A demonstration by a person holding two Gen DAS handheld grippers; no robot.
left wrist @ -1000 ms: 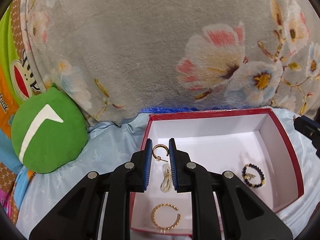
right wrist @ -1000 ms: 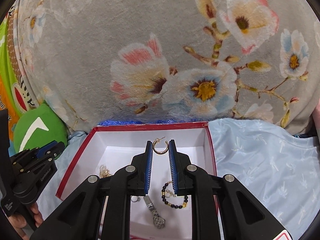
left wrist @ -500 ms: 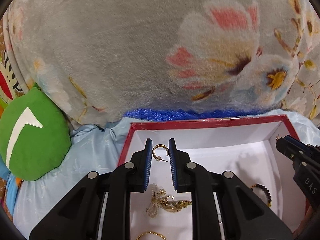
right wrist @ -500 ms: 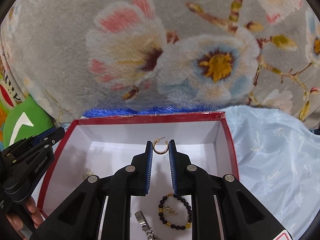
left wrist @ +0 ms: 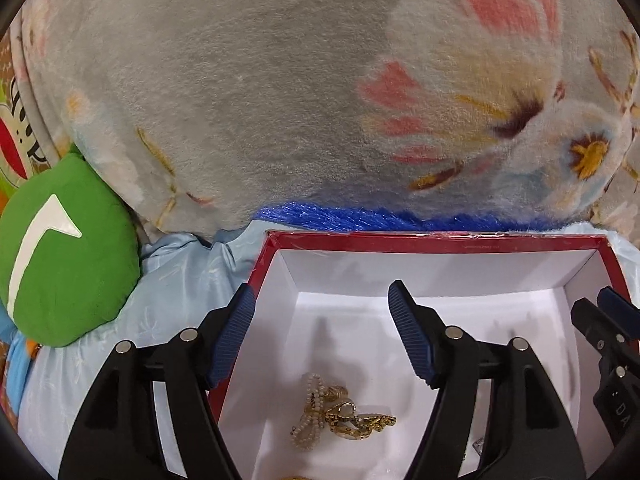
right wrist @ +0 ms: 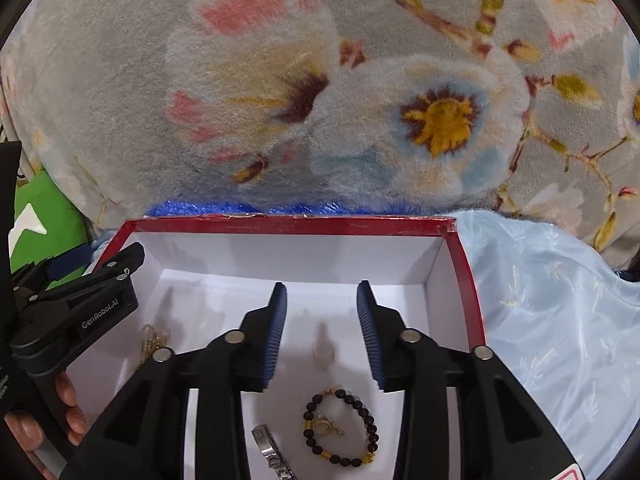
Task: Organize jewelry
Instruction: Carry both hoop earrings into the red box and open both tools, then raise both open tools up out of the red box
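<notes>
Both jaws have just been opening with nothing between them, the left gripper [left wrist: 320, 320] wide above a tangled gold-and-pearl jewelry heap [left wrist: 340, 412], the right gripper [right wrist: 322, 312] partly spread above a dark beaded bracelet [right wrist: 340, 426], inside the red-rimmed white cardboard box [right wrist: 296, 224].

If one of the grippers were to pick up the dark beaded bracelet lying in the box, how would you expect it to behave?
The beaded bracelet is strung from separate round beads, so it would probably sag and dangle rather than hold its loop. The smooth beads might slip on the pads. It looks light, so a push would likely slide it across the bare white floor of the box.
</notes>
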